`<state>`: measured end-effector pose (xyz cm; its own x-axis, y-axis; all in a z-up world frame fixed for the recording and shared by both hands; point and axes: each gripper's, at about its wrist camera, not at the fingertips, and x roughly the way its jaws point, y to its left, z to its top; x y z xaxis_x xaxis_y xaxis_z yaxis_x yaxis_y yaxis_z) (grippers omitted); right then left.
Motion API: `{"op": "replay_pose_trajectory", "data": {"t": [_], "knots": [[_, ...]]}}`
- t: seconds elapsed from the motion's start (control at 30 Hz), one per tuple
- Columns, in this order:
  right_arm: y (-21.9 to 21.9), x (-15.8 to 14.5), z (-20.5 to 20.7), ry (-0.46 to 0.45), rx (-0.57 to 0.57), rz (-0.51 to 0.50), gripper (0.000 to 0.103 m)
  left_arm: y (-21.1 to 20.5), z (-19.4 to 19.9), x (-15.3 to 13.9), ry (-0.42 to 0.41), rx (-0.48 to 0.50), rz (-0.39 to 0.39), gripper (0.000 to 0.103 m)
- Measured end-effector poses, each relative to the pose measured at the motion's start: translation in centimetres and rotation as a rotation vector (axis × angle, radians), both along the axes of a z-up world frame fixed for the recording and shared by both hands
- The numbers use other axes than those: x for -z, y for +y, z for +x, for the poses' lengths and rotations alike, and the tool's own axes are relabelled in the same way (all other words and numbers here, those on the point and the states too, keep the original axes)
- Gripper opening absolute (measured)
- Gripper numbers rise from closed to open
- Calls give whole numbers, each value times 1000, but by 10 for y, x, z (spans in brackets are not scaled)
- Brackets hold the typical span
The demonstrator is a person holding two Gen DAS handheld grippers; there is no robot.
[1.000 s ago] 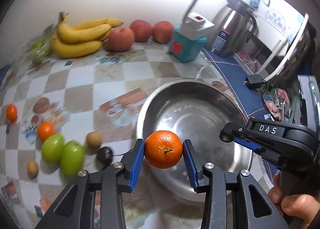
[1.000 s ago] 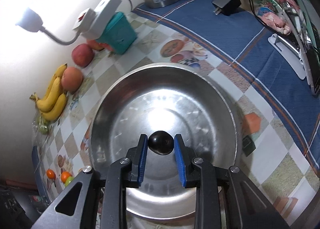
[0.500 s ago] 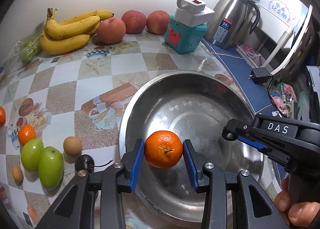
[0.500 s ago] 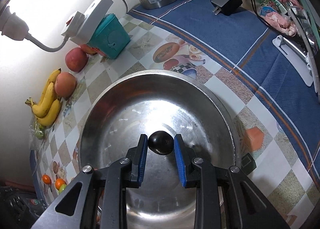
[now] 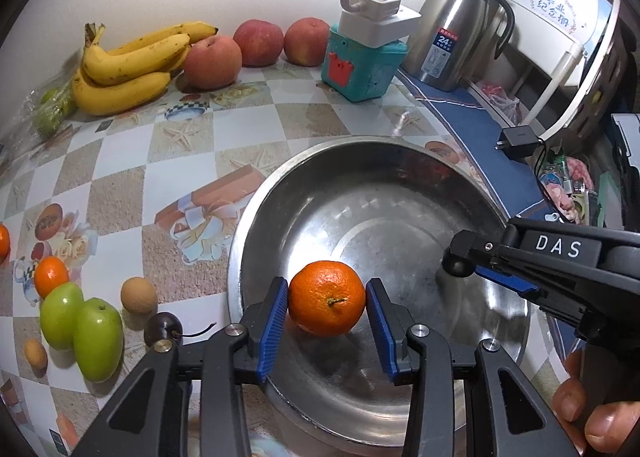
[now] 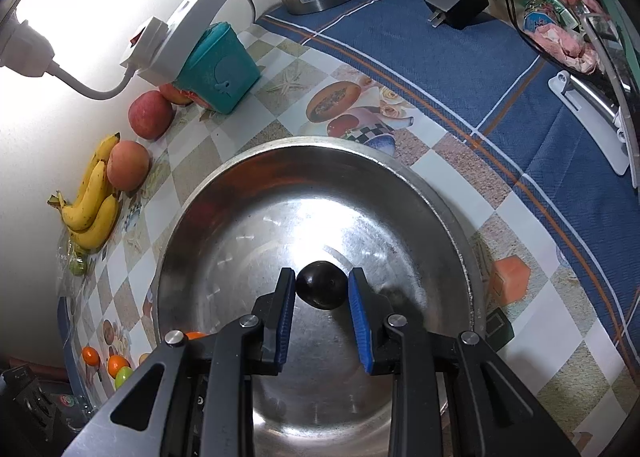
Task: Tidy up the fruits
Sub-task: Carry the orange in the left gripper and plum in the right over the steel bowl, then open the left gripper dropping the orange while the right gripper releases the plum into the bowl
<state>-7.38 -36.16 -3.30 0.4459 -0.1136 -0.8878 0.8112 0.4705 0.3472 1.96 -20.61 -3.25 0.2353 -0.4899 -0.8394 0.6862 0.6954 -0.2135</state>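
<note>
The left gripper has just been opening around one tangerine inside the steel basin; its blue pads look barely clear of the peel. The right gripper clamps one dark plum above the basin. On the counter lie three bananas, three red apples and two green apples.

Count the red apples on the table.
3, all along the back wall in the left wrist view: one touching the bananas, one in the middle, one beside the teal box. More may hide behind the box.
</note>
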Motion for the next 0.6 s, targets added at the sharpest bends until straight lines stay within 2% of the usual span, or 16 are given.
{"op": "replay_pose_trajectory", "data": {"t": [0.13, 0.27, 0.33, 0.43, 0.6], "knots": [[-1, -4, 1, -2, -5, 14, 47, 1, -1, -6, -10, 4, -13, 56], [1, -14, 2, -7, -15, -18, 47, 3, -3, -21, -39, 9, -32, 58], [2, -21, 1, -13, -15, -32, 47, 6, -3, -31, -58, 0, -39, 66], [5, -33, 0, -11, -21, -73, 49, 10, 0, -39, -78, -29, -15, 72], [9, -45, 1, 2, -37, -105, 54, 30, 16, -43, -55, -163, 52, 78]]}}
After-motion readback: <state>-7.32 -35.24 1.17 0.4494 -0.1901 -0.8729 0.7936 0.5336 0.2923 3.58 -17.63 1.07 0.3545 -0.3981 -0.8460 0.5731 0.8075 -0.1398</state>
